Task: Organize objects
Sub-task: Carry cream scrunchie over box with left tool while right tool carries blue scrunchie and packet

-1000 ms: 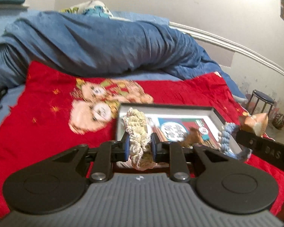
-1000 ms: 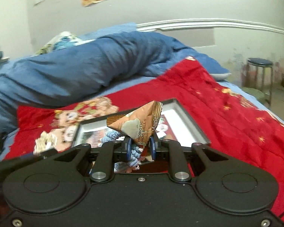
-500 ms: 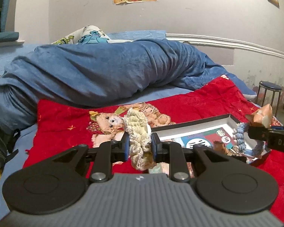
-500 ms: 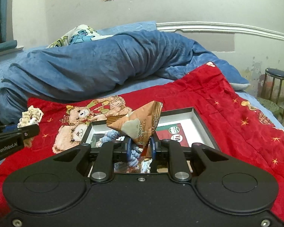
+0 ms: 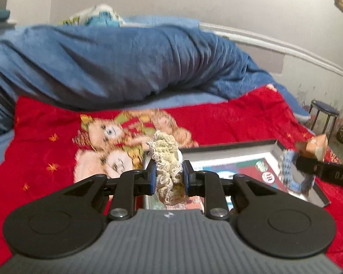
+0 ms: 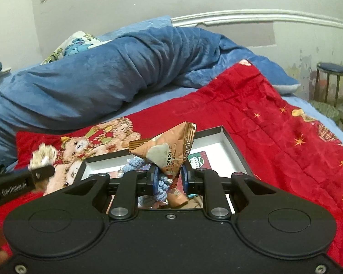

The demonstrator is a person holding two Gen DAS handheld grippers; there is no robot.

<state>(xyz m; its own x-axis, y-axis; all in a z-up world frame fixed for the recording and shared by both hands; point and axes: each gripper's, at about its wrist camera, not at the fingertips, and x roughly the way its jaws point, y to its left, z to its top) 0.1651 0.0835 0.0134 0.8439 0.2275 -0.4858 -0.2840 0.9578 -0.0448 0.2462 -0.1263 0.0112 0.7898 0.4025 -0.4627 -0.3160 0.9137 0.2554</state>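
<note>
- The left hand-held gripper [image 5: 168, 178] is nearly closed, its blue pads pinching a cream and pale green crocheted scrunchie [image 5: 165, 159] that bulges above and hangs below the jaws
- The right hand-held gripper [image 6: 170, 178] is likewise nearly closed; it clamps a tan triangular snack packet [image 6: 169, 150] printed "PROBIOTIC CHOC BALLS", and a light blue crocheted scrunchie [image 6: 160, 185] sits between the same pads
- Both grippers hang over a shallow black-rimmed box [image 6: 236, 150] with a white inside and a printed card on its floor
- The box lies on a red blanket [image 6: 263, 118] with teddy bear prints, spread on a bed
- A rolled blue duvet [image 5: 125, 61] lies across the bed behind the blanket
- A round stool [image 6: 332, 73] stands by the wall at the right
</note>
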